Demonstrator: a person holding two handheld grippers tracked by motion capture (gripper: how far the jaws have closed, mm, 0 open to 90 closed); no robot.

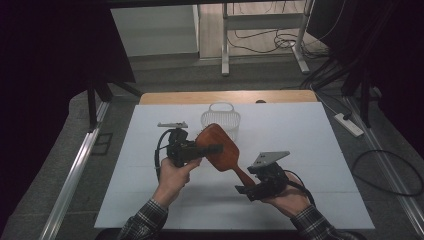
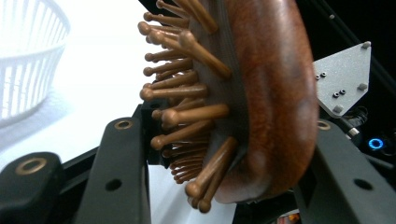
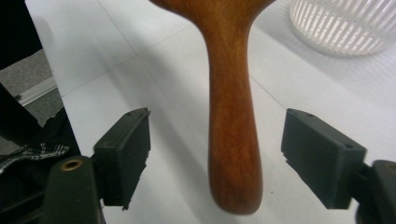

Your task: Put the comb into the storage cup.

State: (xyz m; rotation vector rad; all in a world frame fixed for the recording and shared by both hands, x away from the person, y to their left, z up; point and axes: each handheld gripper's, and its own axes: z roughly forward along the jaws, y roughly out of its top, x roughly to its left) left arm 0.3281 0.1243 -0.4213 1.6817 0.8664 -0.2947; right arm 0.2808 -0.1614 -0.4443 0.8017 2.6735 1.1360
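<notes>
A brown wooden hairbrush (image 1: 220, 150) is held above the white table, its handle slanting down to the right. My left gripper (image 1: 212, 148) is shut on the brush's head. In the left gripper view the black jaws press the bristle side and the smooth back of the brush (image 2: 266, 93). My right gripper (image 1: 242, 189) stands open around the end of the handle (image 3: 231, 116). Its two pads (image 3: 322, 156) stay clear of the wood on both sides, with the right gripper (image 3: 217, 154) centred on the handle tip.
A small white slatted basket (image 1: 220, 117) stands behind the brush near the far side of the white tabletop (image 1: 310, 150); the basket (image 3: 345, 23) is also in the right gripper view. Dark stands and cables lie on the floor beyond the table.
</notes>
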